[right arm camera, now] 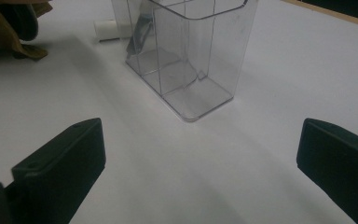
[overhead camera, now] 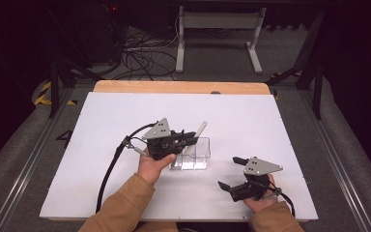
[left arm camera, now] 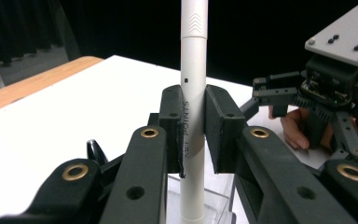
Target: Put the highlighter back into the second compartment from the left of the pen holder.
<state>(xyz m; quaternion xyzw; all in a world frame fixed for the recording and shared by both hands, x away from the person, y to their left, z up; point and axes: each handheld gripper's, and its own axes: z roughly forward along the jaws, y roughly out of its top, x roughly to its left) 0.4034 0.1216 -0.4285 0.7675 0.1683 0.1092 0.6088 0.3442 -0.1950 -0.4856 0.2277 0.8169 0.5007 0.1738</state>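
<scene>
Black jaws of the left tool [left arm camera: 193,126] clamp a white pen [left arm camera: 193,93] at centre frame in the left gripper view; the pen's top is cut off by the upper edge, its lower end dips into a clear container [overhead camera: 192,154]. Printed lettering on the barrel is partly hidden by one pad. Right tool [overhead camera: 231,173], lower right of the high view, stands wide and empty. Bare white table [overhead camera: 270,125] surrounds the container on all sides.
</scene>
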